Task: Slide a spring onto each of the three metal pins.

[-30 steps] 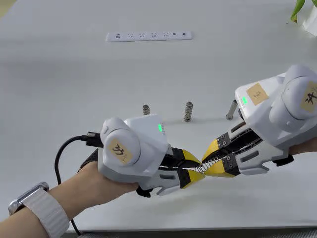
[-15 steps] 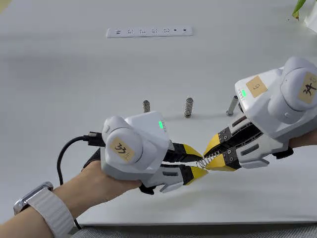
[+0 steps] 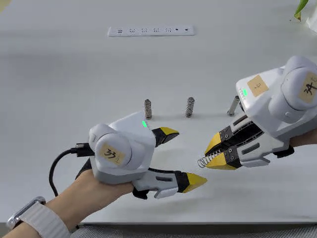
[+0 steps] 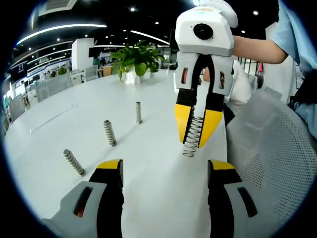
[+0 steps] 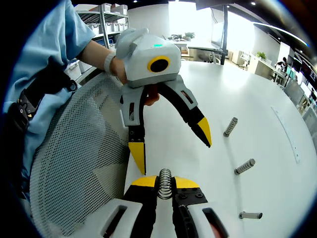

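so the right hand-held gripper (image 3: 214,157) was pinching a coiled wire spring (image 3: 205,159) in its yellow tips, left hand-held gripper (image 3: 184,156) gaped wide just opposite, and beyond them a bare smooth metal pin (image 3: 232,105) stood by two spring-wrapped pins (image 3: 189,107) on the matte white worktop (image 3: 74,89).

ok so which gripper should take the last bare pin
Right. The right gripper is shut on the spring and sits close to the bare pin. The left gripper has open, empty jaws and is farther from that pin.
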